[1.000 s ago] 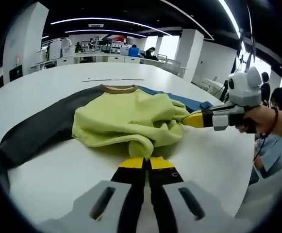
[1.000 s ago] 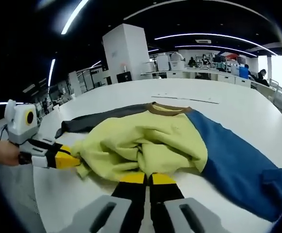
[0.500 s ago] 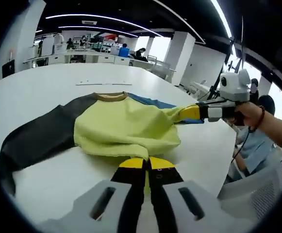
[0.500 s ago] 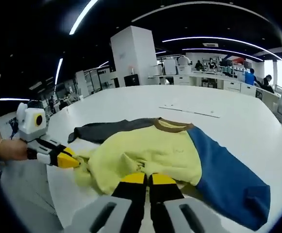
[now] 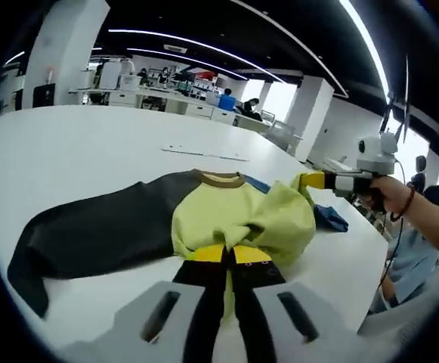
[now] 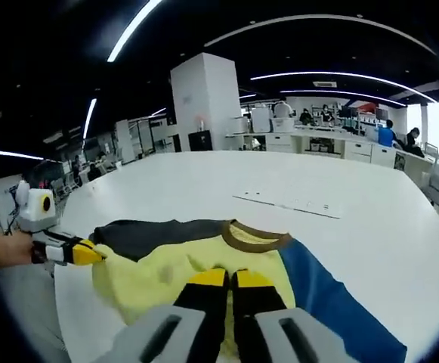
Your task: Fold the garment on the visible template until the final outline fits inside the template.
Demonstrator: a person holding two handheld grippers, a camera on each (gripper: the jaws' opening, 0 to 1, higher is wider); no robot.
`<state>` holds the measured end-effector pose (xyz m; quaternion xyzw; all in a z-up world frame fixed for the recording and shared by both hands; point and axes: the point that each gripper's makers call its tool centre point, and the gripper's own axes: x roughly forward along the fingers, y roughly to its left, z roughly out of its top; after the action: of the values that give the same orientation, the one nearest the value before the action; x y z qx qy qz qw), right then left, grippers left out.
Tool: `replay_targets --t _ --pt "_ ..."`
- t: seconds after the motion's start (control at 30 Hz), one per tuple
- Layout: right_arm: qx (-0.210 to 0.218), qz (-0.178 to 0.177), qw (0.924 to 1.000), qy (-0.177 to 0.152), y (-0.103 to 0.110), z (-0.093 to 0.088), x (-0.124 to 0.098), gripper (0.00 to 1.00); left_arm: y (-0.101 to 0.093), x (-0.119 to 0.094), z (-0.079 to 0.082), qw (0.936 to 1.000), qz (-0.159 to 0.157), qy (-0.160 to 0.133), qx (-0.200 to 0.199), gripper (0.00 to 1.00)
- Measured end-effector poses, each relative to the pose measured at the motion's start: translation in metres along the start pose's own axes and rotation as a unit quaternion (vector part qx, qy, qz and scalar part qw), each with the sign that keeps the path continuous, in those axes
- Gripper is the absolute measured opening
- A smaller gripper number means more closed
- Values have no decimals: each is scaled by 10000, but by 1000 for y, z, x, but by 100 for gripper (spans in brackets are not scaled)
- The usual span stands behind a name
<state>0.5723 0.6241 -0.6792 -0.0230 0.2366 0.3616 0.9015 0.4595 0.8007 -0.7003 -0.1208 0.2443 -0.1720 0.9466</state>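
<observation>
A sweatshirt with a yellow-green body (image 5: 234, 215), brown collar (image 5: 219, 180), dark grey sleeve (image 5: 91, 231) and blue sleeve (image 5: 329, 219) lies on the white table (image 5: 91, 144). My left gripper (image 5: 227, 254) is shut on the yellow hem at the bottom of the left gripper view. My right gripper (image 5: 315, 180) comes in from the right, shut on the other hem corner and holding it raised. In the right gripper view my right gripper (image 6: 230, 278) pinches the yellow body (image 6: 166, 268), and my left gripper (image 6: 83, 254) grips the hem at the left. The collar (image 6: 261, 236) and blue sleeve (image 6: 332, 310) lie beyond.
A thin pale strip (image 5: 204, 153) lies flat on the table beyond the collar, also seen as the strip (image 6: 291, 203). A person (image 5: 423, 242) sits off the table's right edge. White pillars, desks and people stand far behind.
Both grippers kept their hold on the yellow hem and drew apart. The bunched yellow body spread out, and the hem now hangs lifted off the table. Both cameras rose.
</observation>
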Motion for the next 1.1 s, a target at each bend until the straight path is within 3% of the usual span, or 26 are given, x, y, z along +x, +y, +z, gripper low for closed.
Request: replay_targets --t 0.43,0.77,0.97,1.03,1.1 --pt "157 -379 9976 566 -45 -30 48 0 42 14 -9 9987 454 37 -231 0" --pt "269 -451 9944 920 -51 -54 59 0 55 18 -24 9971 606 233 -384 0" --pt "404 -471 9947 820 -49 -47 53 0 64 15 -29 9957 818 328 -286 3" --pt "503 -413 9951 744 -46 -41 46 7 64 11 -30 9952 881 382 -182 11" --pt "566 -373 9955 663 -42 -36 38 22 59 7 -29 9959 790 346 -281 16"
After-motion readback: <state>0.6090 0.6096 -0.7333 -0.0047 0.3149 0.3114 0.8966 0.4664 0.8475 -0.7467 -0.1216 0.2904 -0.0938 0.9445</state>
